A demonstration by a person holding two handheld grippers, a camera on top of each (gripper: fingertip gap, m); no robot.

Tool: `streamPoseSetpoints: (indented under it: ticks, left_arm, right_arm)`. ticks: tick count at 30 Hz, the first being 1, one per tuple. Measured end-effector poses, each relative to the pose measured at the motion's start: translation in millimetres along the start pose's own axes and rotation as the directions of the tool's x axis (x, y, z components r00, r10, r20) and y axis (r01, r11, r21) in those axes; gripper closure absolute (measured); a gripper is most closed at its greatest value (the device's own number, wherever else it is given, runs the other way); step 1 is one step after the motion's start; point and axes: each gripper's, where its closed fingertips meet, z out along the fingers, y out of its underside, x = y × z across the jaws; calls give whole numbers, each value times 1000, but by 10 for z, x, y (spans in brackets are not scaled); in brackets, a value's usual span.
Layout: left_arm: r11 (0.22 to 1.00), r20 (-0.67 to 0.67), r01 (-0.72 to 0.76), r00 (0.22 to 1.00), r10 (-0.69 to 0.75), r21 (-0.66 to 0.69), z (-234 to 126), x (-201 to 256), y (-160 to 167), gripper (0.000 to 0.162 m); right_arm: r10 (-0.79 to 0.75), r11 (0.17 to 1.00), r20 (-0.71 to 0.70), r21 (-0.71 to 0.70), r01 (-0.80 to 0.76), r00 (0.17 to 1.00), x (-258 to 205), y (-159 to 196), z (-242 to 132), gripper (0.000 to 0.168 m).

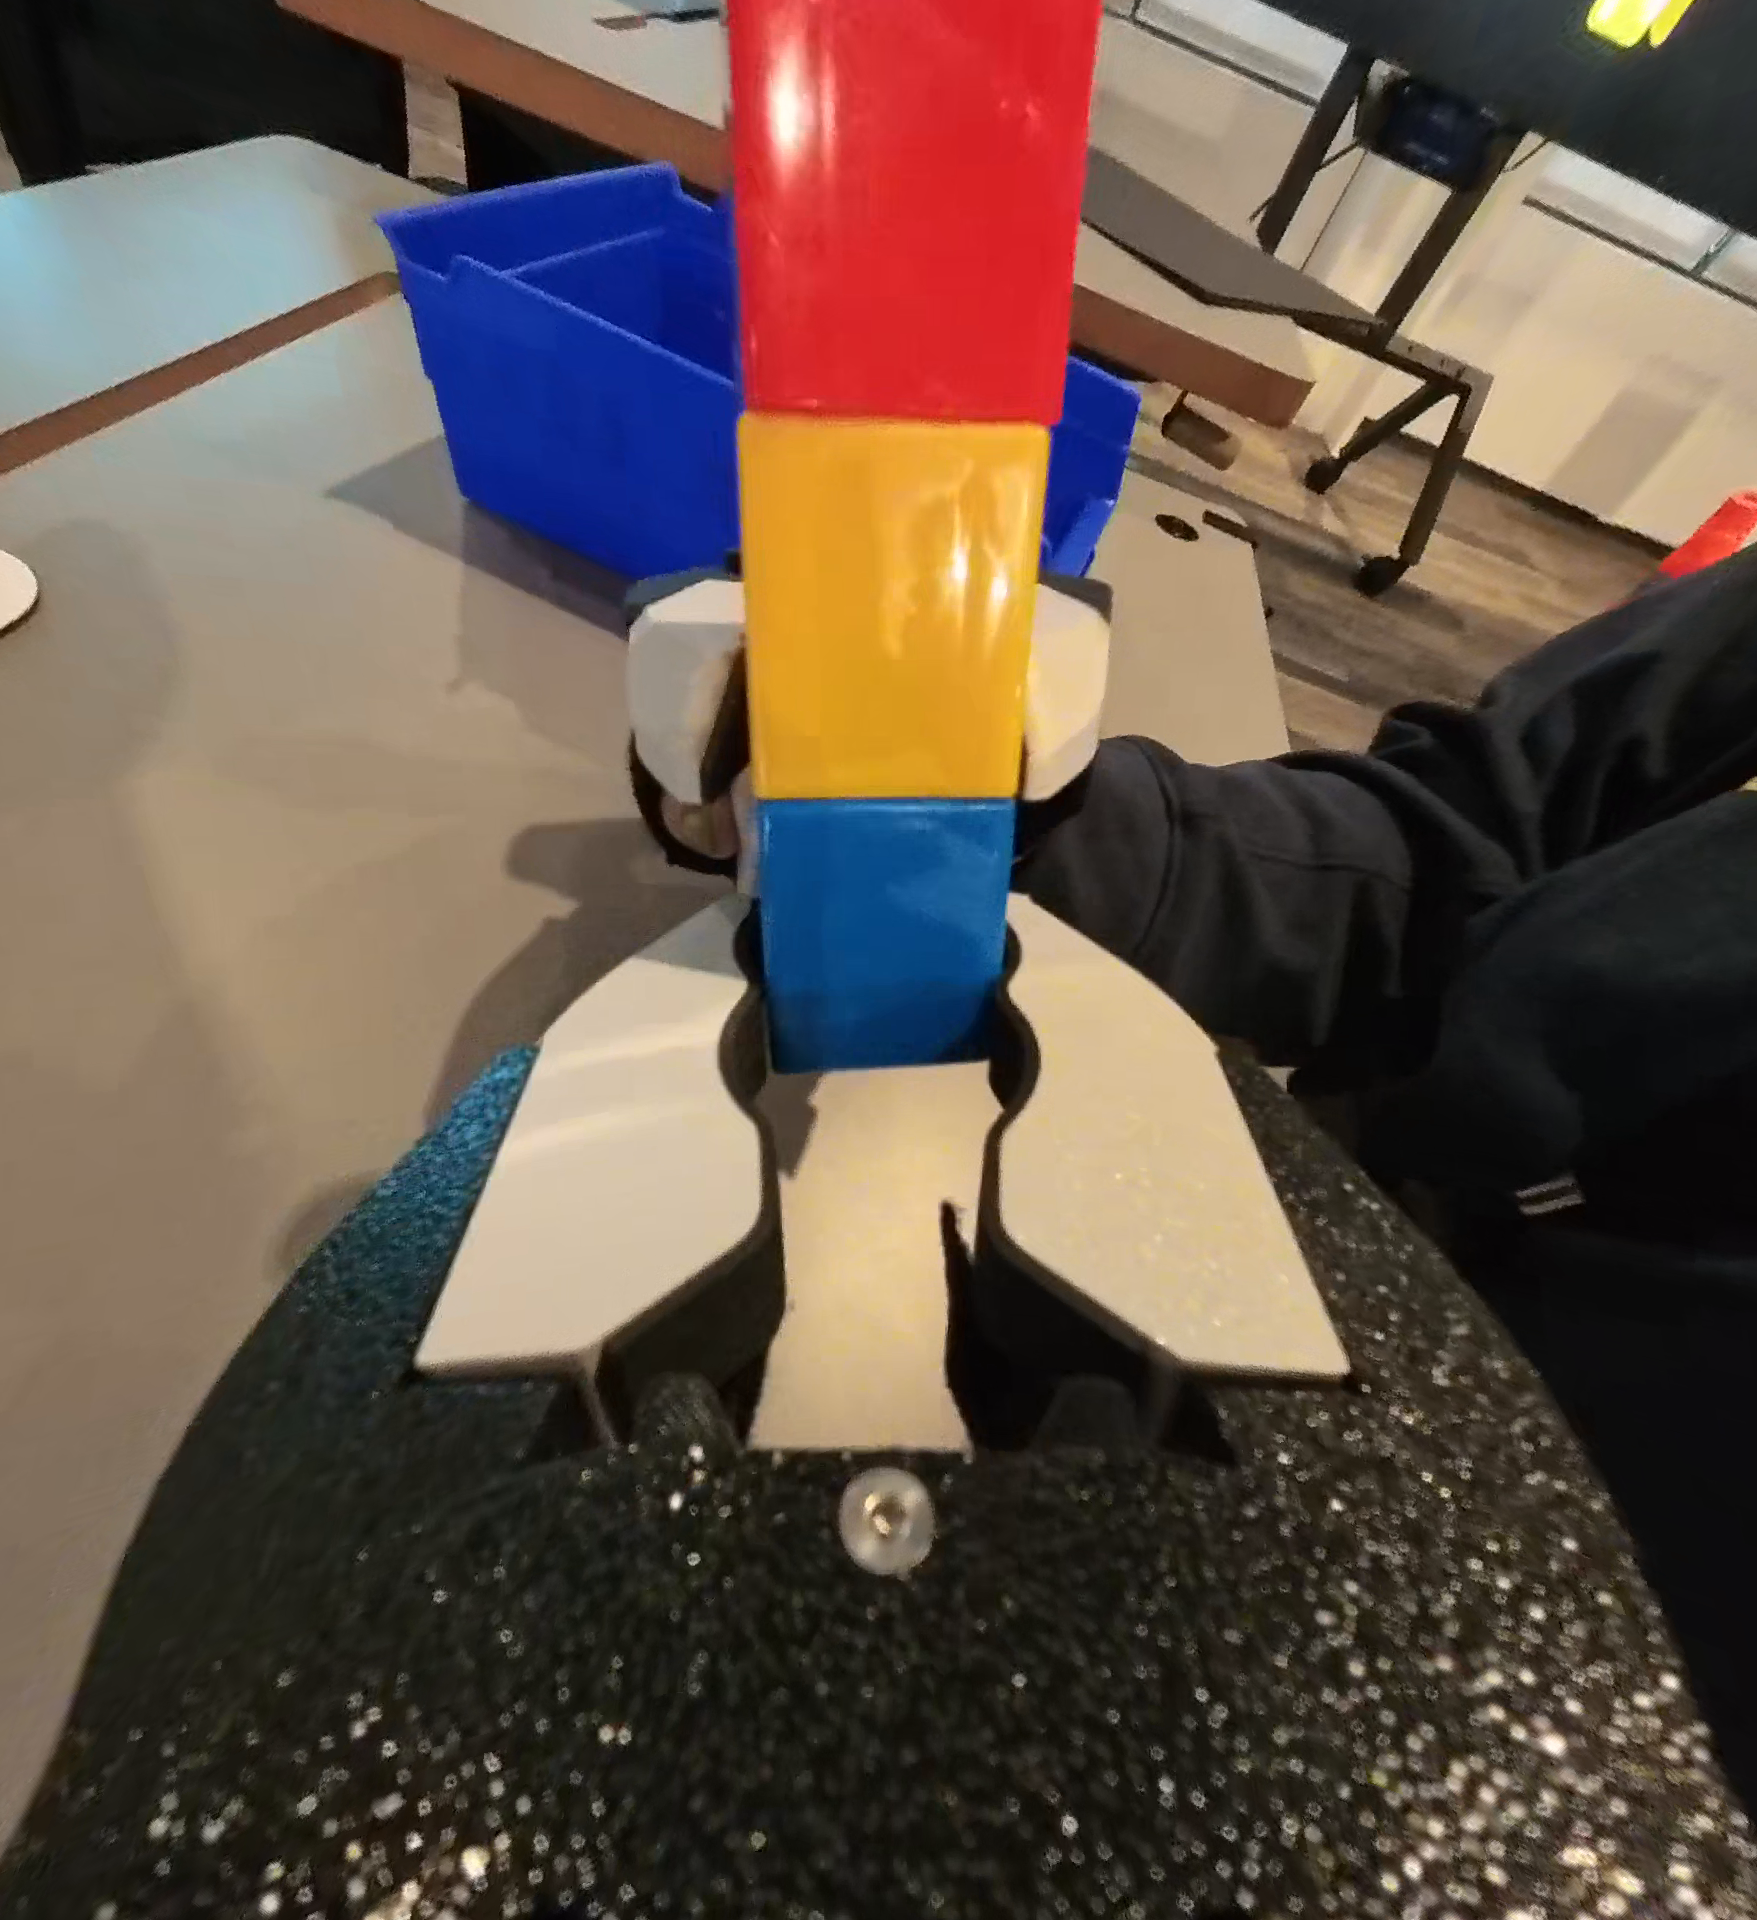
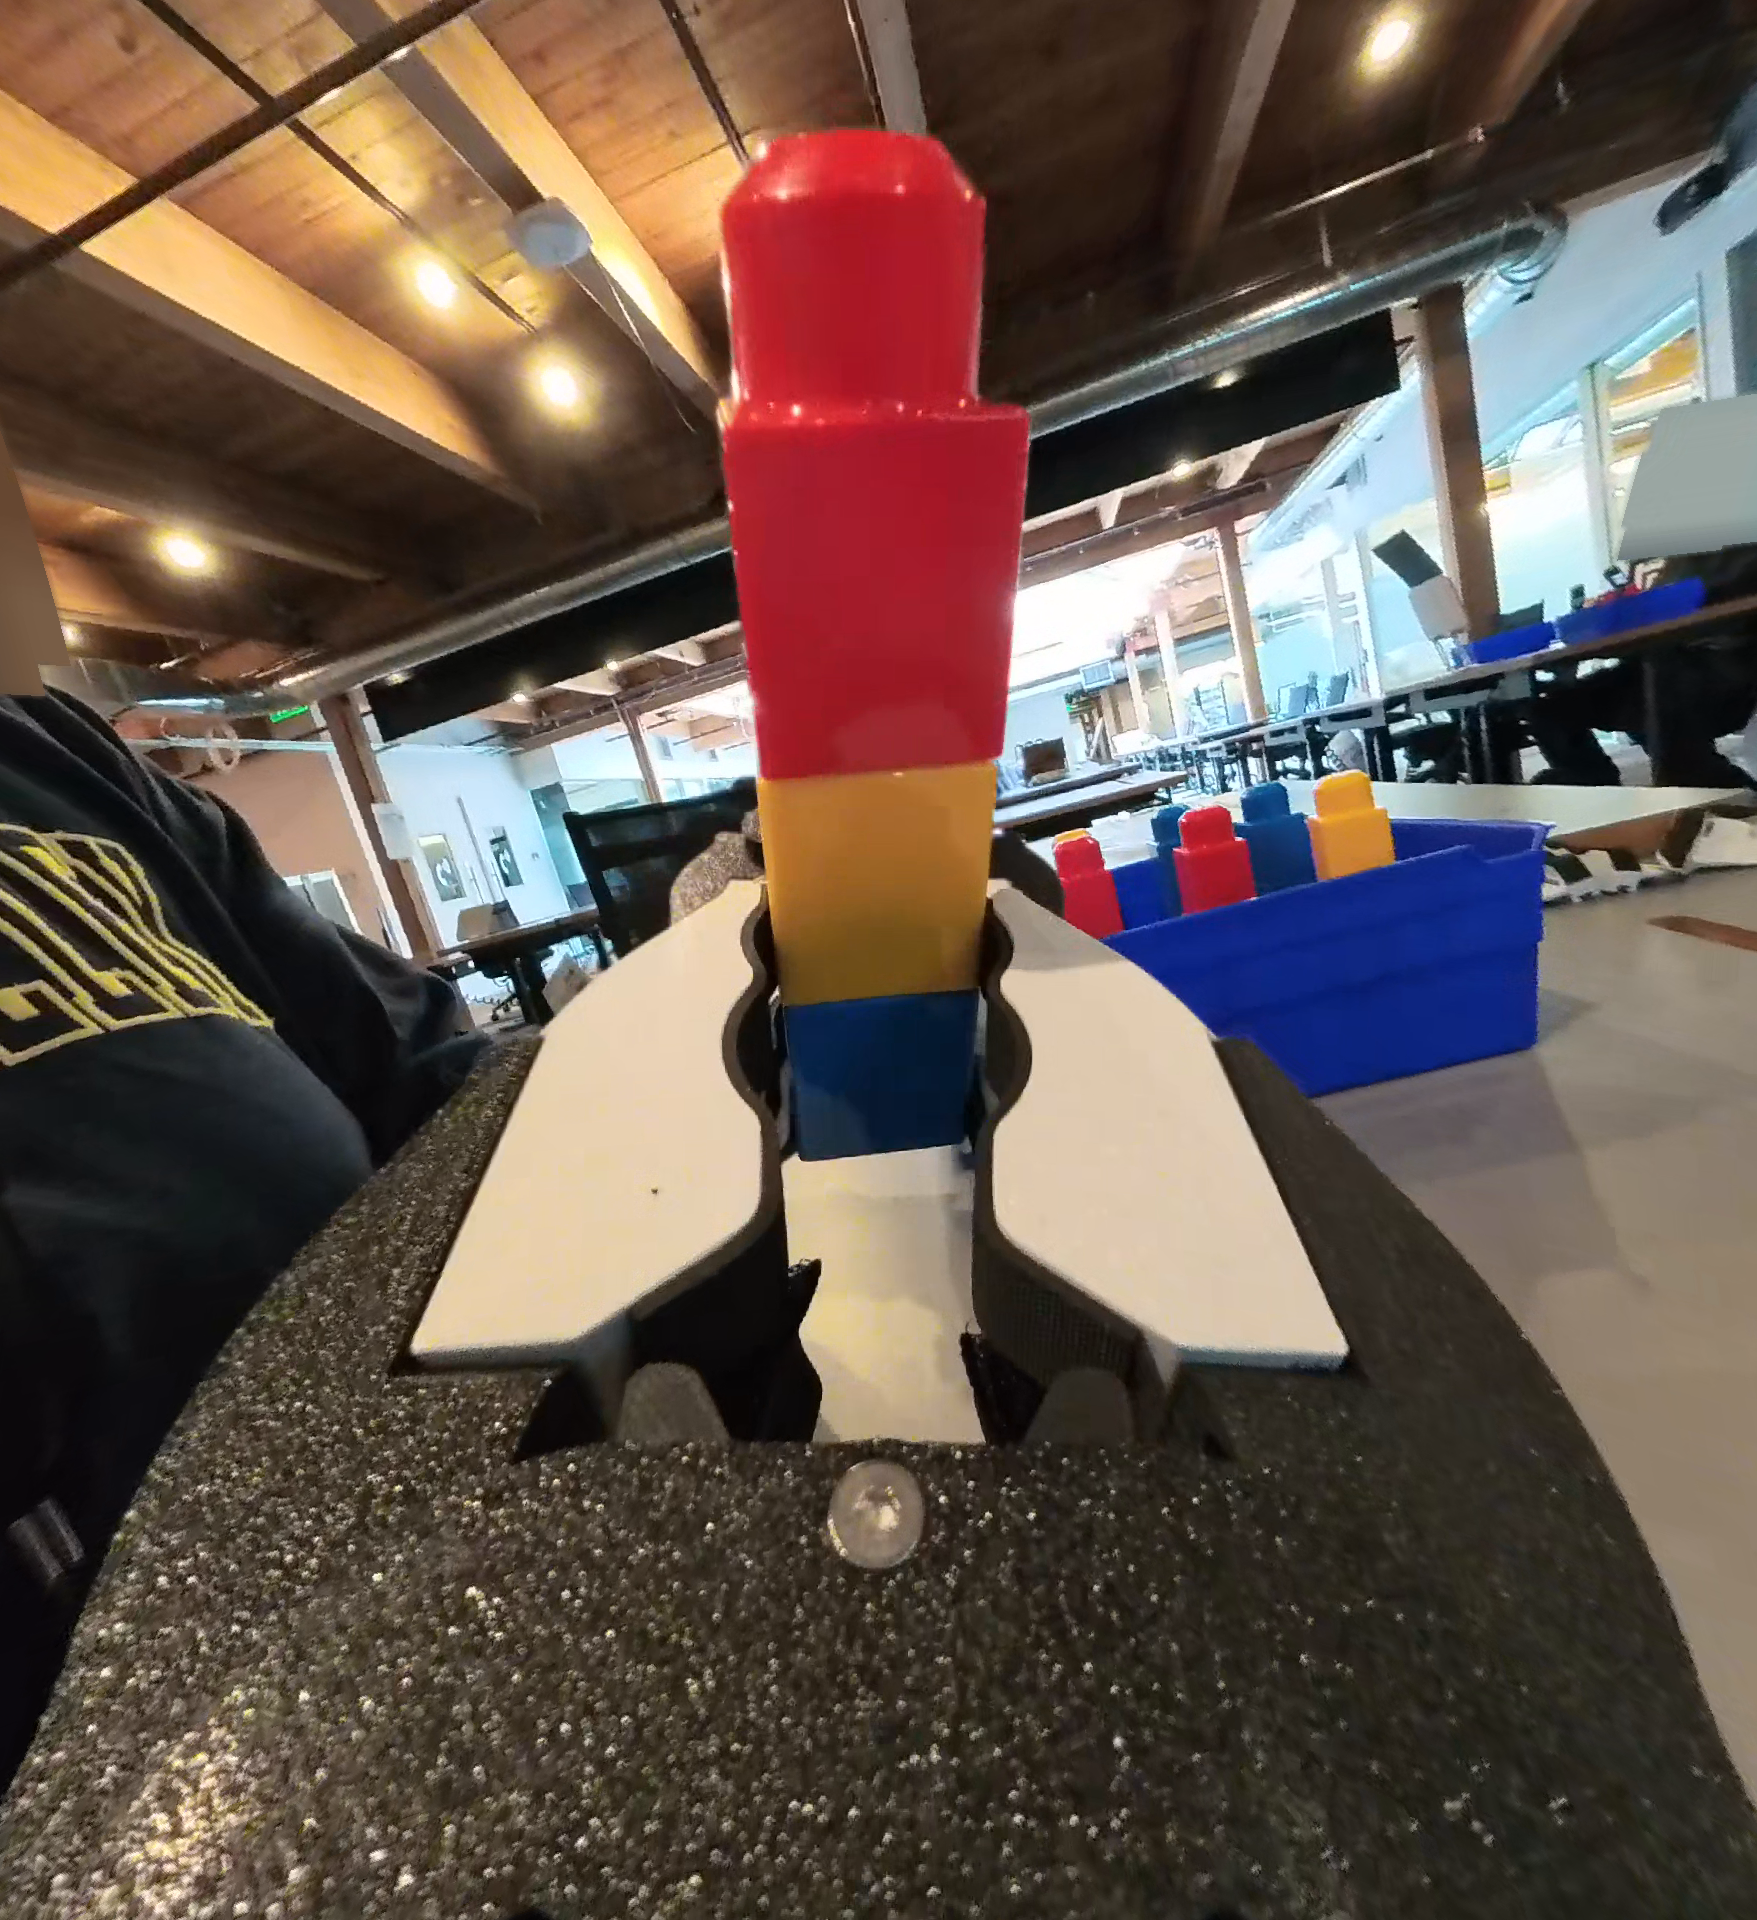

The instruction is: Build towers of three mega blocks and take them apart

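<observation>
A tower of three mega blocks is held off the table: a red block (image 1: 905,208) on top, a yellow block (image 1: 889,623) in the middle, a blue block (image 1: 879,935) at the bottom. My left gripper (image 1: 879,966) is shut on the blue block. My right gripper (image 2: 879,935) is shut on the yellow block (image 2: 874,883), with the blue block (image 2: 879,1070) just below and the red block (image 2: 869,582) above. The right gripper's white fingers (image 1: 671,686) show on either side of the yellow block in the left wrist view.
A blue bin (image 1: 562,353) stands on the grey table (image 1: 230,831) behind the tower. In the right wrist view the bin (image 2: 1373,966) holds several red, blue and yellow blocks (image 2: 1206,873). A person's dark sleeve (image 1: 1373,883) reaches in from the right.
</observation>
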Motion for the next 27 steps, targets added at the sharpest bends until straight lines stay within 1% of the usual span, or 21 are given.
streamPoseSetpoints:
  ticks: [4,5,6,7,8,10,12,14,16,17,19,21,23,25,27]
  left_arm:
    - [1000,-17,22,1000,-23,-11,-21,-5,43,123]
    - [999,-32,28,999,-29,-25,-33,10,66,123]
    - [998,-37,29,999,-30,-49,-44,16,108,123]
    - [997,-34,23,999,-26,-80,-55,14,164,123]
    - [993,-34,18,999,-22,-115,-65,18,228,123]
    - [985,-37,13,999,-20,-173,-74,36,335,123]
    - [977,-47,11,999,-22,-215,-75,63,408,123]
    - [967,-36,5,999,-15,-254,-70,56,468,123]
    - [955,-30,-2,1000,-8,-296,-67,53,531,123]
    - [948,-25,-9,1000,1,-317,-72,44,565,123]
    - [951,-10,-18,1000,16,-309,-81,19,562,106]
    - [963,31,3,1000,5,-268,-78,-32,489,89]
    - [974,40,-8,999,18,-228,-61,-43,403,73]
    - [973,40,-41,998,52,-229,-27,-37,366,78]
    - [957,23,-69,997,79,-281,33,-19,409,84]
  right_arm:
    - [-20,1000,-6,-18,19,1000,1,23,-10,131]
    - [-14,1000,-3,19,14,1000,-11,-47,-31,123]
    - [8,998,6,65,-8,1000,-18,-136,-69,109]
    - [32,995,35,98,-36,999,-39,-209,-119,99]
    - [59,991,56,118,-65,997,-42,-259,-174,96]
    - [78,991,37,109,-81,996,13,-271,-245,96]
    - [63,996,14,54,-64,998,29,-212,-249,96]
    - [52,999,24,-16,-51,998,-17,-137,-208,99]
    - [24,994,45,-105,-19,999,-87,-31,-166,128]
    - [5,992,38,-130,-1,999,-91,-8,-152,128]
    - [-34,991,28,-130,38,999,-97,-26,-150,129]
    - [-82,988,1,-130,81,997,-73,-32,-153,129]
    - [-113,987,-13,-118,111,994,-62,-41,-142,129]
    - [-99,991,15,-91,100,995,-102,-61,-121,129]
    - [-85,993,35,-83,87,996,-122,-52,-106,129]
